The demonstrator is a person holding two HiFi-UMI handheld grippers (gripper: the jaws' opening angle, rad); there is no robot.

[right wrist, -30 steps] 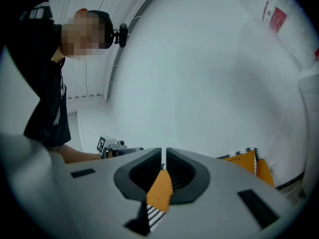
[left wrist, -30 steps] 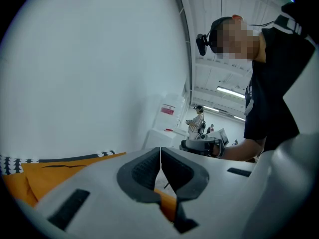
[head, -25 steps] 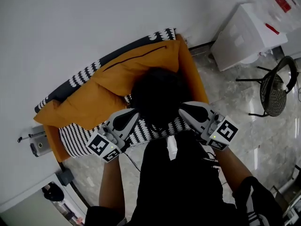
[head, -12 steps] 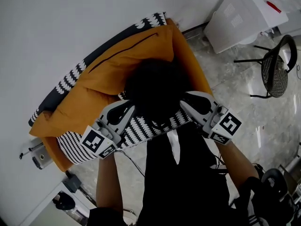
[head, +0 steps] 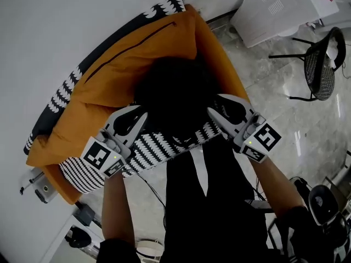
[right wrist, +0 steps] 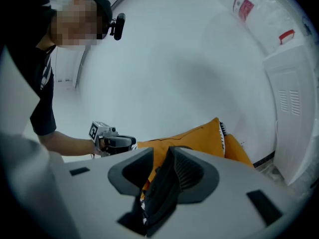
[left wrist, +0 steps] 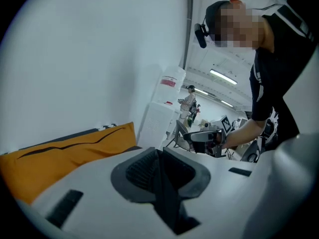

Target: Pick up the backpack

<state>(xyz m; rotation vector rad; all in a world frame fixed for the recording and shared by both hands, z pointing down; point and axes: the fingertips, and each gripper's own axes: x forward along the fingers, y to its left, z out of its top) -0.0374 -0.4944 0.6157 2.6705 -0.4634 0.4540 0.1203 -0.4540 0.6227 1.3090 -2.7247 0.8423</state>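
Observation:
The black backpack (head: 175, 95) rests against the orange sofa (head: 104, 86), between my two grippers. My left gripper (head: 140, 115) is at its left side, shut on a black strap (left wrist: 167, 198) that runs down between its jaws. My right gripper (head: 214, 109) is at the backpack's right side. Its jaws have just been opening, and a black strap (right wrist: 162, 188) still hangs between them. That strap lies against one jaw, with a gap showing orange beside the other. The backpack's lower part is hidden behind the grippers and the person's body.
A black-and-white patterned cushion (head: 159, 147) lies on the sofa's front edge, under the grippers. The white wall runs close behind the sofa. A white cabinet (head: 279, 10) and a black mesh chair (head: 321, 64) stand on the marble floor at right. A small device (head: 44, 189) sits at the sofa's left end.
Both grippers have sunk toward the sofa with the backpack between them. The left gripper has drifted left in the head view, so the two stand a little further apart.

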